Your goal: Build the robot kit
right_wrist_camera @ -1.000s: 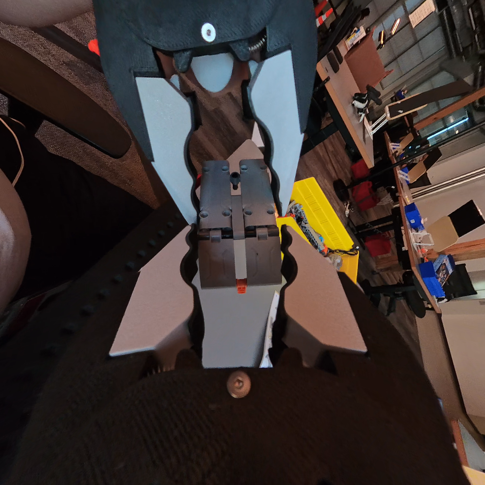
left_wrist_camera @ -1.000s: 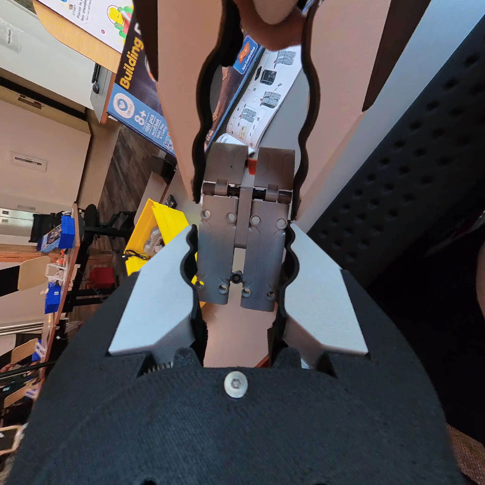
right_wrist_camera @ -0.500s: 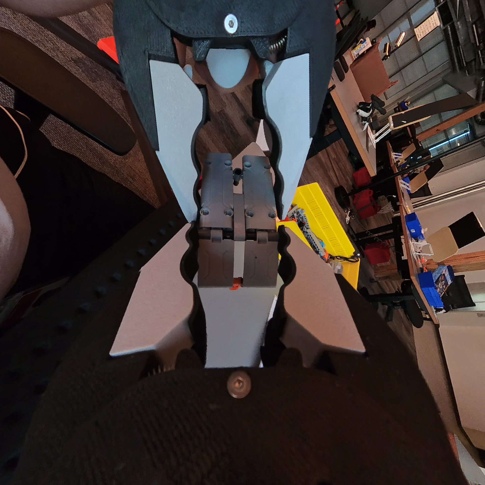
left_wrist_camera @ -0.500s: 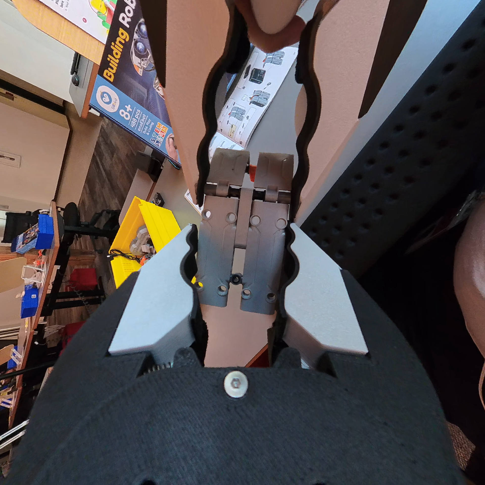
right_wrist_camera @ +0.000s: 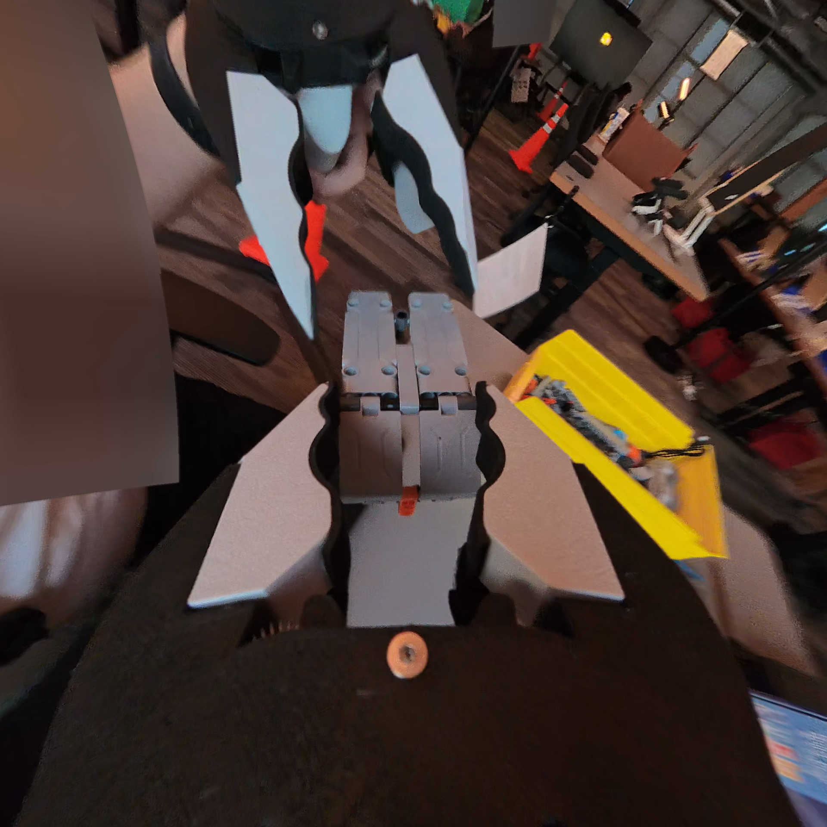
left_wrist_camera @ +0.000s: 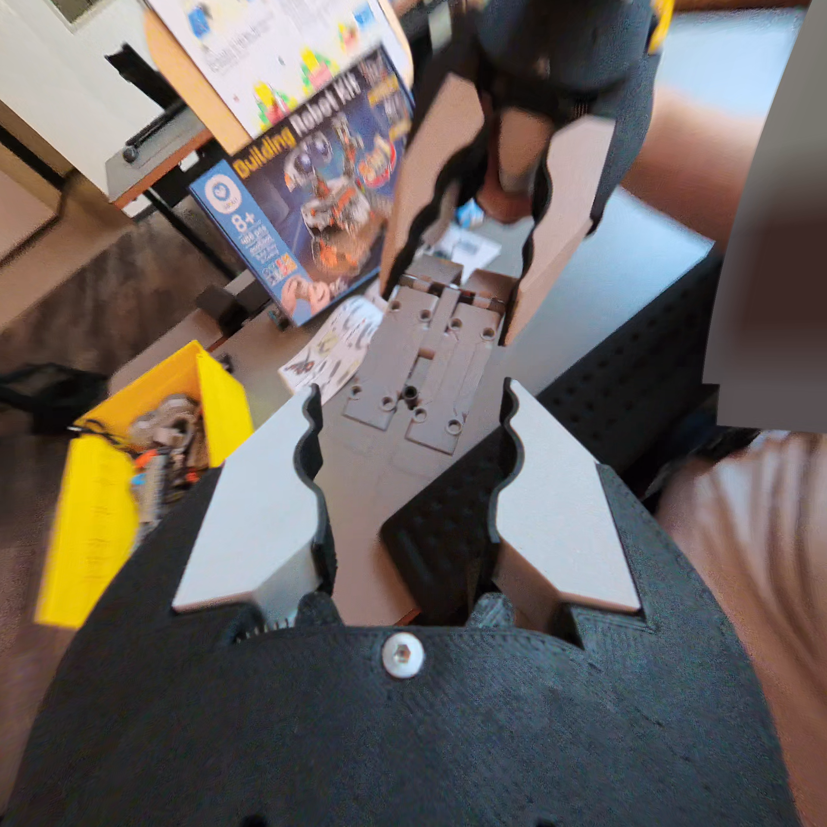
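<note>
- Smooth grey surface carries a glossy kit box and a yellow plastic bin.
- Grey hinged brick assembly, studded, hangs above the surface.
- Right tongs pinch its block end.
- Left tongs, spread, stand clear of it.

- The left gripper is filling the lower half of its own view, its two grey fingers standing spread apart with nothing between them.
- The right gripper is pointing up the middle of its frame, its fingers pressing in on both sides of a grey hinged block assembly.
- Each gripper is facing the other, tips near.
</note>
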Available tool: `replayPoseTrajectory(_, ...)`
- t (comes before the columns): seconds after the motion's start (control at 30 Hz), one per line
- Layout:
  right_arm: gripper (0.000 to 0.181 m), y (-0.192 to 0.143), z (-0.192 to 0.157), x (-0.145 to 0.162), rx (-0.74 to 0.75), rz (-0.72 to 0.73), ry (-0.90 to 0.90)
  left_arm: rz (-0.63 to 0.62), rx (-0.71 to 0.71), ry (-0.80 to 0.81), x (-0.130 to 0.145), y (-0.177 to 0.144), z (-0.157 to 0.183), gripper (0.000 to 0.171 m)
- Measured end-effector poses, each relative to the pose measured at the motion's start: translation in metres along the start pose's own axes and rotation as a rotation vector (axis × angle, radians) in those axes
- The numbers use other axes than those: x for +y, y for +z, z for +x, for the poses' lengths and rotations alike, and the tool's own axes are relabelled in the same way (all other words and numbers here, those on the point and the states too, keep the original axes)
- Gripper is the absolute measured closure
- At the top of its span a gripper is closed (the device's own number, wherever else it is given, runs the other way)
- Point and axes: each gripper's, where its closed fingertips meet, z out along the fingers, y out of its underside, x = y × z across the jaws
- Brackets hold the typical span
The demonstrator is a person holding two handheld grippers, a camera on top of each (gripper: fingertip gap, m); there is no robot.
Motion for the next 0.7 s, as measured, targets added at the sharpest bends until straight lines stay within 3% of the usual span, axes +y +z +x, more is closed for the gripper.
replayPoseTrajectory(0.1,0.121,-0.009,0.007,-0.010,-0.103,0.134,0.258,0.189,0.096,-0.220,-0.011,-0.017,-0.009,0.092)
replayPoseTrajectory(0.17,0.121,-0.013,0.011,-0.012,-0.176,0.194,0.427,0.251,0.131,-0.292,-0.010,-0.020,-0.013,0.088)
replayPoseTrajectory(0.2,0.128,-0.015,0.012,-0.013,-0.218,0.221,0.482,0.269,0.140,-0.312,-0.008,-0.019,-0.014,0.086)
replayPoseTrajectory(0.23,0.181,-0.024,0.011,-0.021,-0.278,0.301,0.511,0.287,0.147,-0.332,-0.007,-0.017,-0.015,0.084)
replayPoseTrajectory(0.3,0.181,-0.036,0.027,-0.026,-0.292,0.415,0.641,0.329,0.185,-0.377,-0.005,-0.011,-0.012,0.085)
replayPoseTrajectory(0.33,0.181,-0.034,0.031,-0.017,-0.275,0.382,0.654,0.364,0.208,-0.407,-0.005,-0.006,-0.009,0.089)
replayPoseTrajectory(0.4,0.181,-0.017,0.048,0.032,-0.067,0.138,0.566,0.406,0.239,-0.487,0.008,0.023,-0.002,0.105)
replayPoseTrajectory(0.5,0.176,0.002,0.041,0.092,-0.036,-0.127,0.526,0.267,0.190,-0.622,0.074,0.077,0.000,0.101)
replayPoseTrajectory(0.6,0.158,0.017,0.040,0.134,-0.001,-0.261,0.503,0.335,0.212,-0.787,0.099,0.082,-0.009,0.109)
replayPoseTrajectory(0.7,0.152,0.021,0.049,0.175,0.043,-0.353,0.522,0.246,0.101,-0.740,0.119,0.088,-0.023,0.109)
